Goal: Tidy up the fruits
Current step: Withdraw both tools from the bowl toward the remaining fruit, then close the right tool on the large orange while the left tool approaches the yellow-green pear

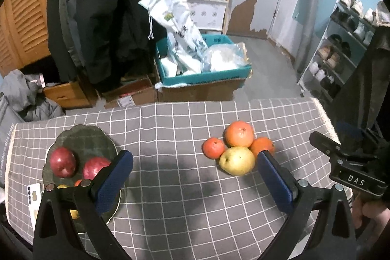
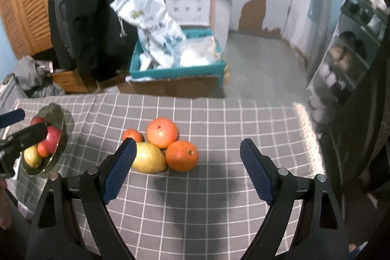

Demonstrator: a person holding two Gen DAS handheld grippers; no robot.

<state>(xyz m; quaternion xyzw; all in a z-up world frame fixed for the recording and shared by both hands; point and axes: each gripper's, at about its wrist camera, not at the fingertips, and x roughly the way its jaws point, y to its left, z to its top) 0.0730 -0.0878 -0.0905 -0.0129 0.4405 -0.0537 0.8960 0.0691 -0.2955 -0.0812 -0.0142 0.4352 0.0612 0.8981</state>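
Fruit pile: big orange (image 2: 162,133), pear (image 2: 149,157) and two smaller oranges touch at table centre, eleven o'clock of the right gripper (image 2: 186,157).
Handling: round, firm, likely to roll; grasp across the middle.
Left gripper (image 1: 195,171): wide open, empty.
Right gripper: wide open, empty.
Plate (image 1: 82,138): nine o'clock, holds red apples.
Surface: checked grey tablecloth (image 2: 219,118), soft.
Room: cluttered floor beyond.

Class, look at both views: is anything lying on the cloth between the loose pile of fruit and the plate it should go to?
Nothing visible does. Only bare checked cloth lies between the fruit pile and the plate. The left gripper hangs open above that stretch, holding nothing.
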